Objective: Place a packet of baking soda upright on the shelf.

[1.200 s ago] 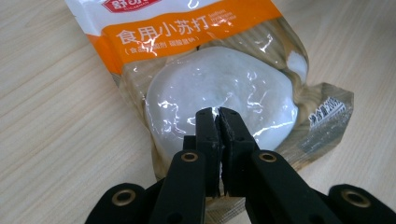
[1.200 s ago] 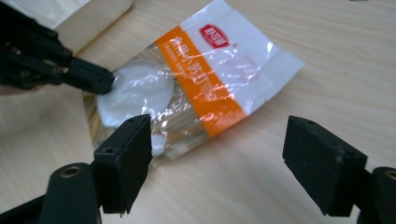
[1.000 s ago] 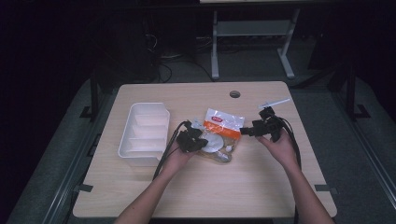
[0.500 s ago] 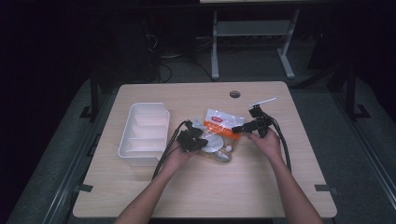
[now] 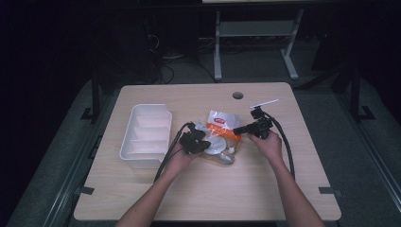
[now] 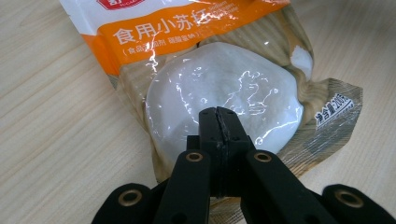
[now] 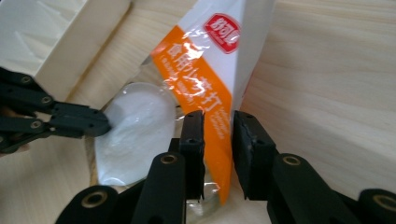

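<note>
A plastic bag [image 5: 221, 122] with an orange and white label and a lump of white powder [image 6: 219, 93] lies mid-table. My left gripper [image 5: 207, 144] is shut, its tips [image 6: 217, 116] resting on the clear film over the lump; I see no film between them. My right gripper [image 5: 237, 129] comes from the right and its jaws have just been closing. They now pinch the bag's orange labelled edge [image 7: 210, 100], which stands up as a ridge between the pads [image 7: 218, 117]. The left gripper's tips [image 7: 98, 125] touch the lump's far side in the right gripper view.
A white divided tray [image 5: 126, 146] stands left of the bag, seen again as a white wall [image 7: 70, 42]. A round cable hole [image 5: 238, 95] and a thin white strip [image 5: 265, 102] lie toward the table's back right. Cables trail from both grippers toward the front.
My right gripper has moved left and down to the bag and its jaws have closed on the bag's labelled edge. The left gripper has stayed put and shut.
</note>
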Demonstrator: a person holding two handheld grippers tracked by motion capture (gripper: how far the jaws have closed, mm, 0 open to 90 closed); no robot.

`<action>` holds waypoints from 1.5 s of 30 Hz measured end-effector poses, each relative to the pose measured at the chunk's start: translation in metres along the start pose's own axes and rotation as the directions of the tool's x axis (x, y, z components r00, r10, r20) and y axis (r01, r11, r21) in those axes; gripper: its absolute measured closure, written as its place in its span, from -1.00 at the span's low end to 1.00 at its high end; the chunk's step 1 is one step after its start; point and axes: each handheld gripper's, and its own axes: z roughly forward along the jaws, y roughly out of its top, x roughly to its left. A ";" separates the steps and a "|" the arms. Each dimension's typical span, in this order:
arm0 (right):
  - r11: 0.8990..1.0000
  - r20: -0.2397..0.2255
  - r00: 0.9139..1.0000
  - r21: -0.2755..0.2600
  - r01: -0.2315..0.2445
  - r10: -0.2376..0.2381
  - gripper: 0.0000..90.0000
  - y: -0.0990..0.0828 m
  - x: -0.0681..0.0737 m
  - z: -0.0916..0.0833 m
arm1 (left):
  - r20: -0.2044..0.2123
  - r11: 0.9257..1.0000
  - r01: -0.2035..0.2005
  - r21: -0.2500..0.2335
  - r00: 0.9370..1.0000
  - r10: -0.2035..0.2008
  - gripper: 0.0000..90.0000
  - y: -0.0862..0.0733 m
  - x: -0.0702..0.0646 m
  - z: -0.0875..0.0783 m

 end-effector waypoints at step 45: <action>0.983 -0.015 0.984 -0.060 0.174 -0.176 0.99 0.010 0.044 -0.022 | 0.114 0.981 -0.019 -0.193 0.993 0.042 0.32 -0.045 -0.023 -0.047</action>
